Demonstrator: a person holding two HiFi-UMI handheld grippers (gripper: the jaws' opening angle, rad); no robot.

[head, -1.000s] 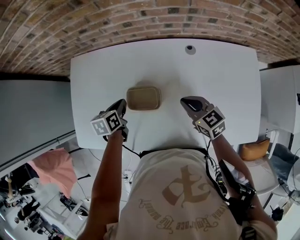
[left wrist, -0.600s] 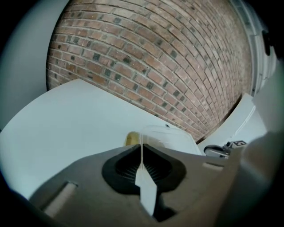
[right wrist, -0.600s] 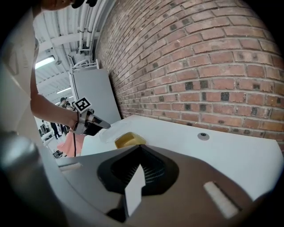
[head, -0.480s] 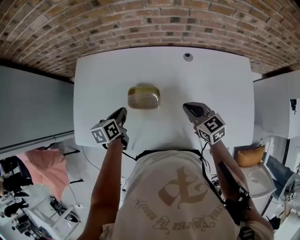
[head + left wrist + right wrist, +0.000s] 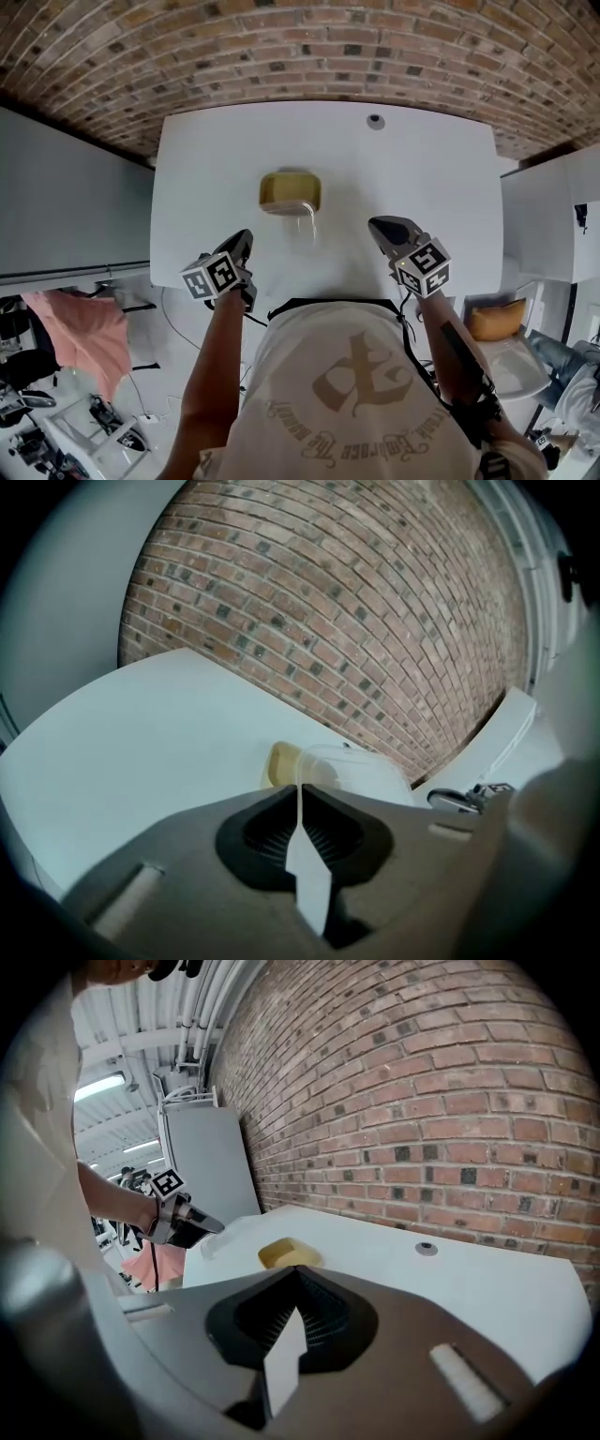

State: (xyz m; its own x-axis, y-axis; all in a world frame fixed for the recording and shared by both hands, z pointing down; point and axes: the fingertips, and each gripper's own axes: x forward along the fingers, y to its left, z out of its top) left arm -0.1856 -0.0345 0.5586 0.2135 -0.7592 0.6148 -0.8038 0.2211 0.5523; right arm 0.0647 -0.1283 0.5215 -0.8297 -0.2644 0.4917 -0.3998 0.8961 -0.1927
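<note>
Your left gripper [image 5: 242,242] and right gripper [image 5: 379,226], jaws together and empty, hover at the table's [image 5: 431,169] near edge, with the rounded tan tub [image 5: 290,190] ahead.

White table [image 5: 441,197] bears 1 tan container [image 5: 290,191] near centre, what looks like 1 clear lid [image 5: 307,223] just at its near side, and 1 round grommet [image 5: 376,121] near the far edge.
</note>
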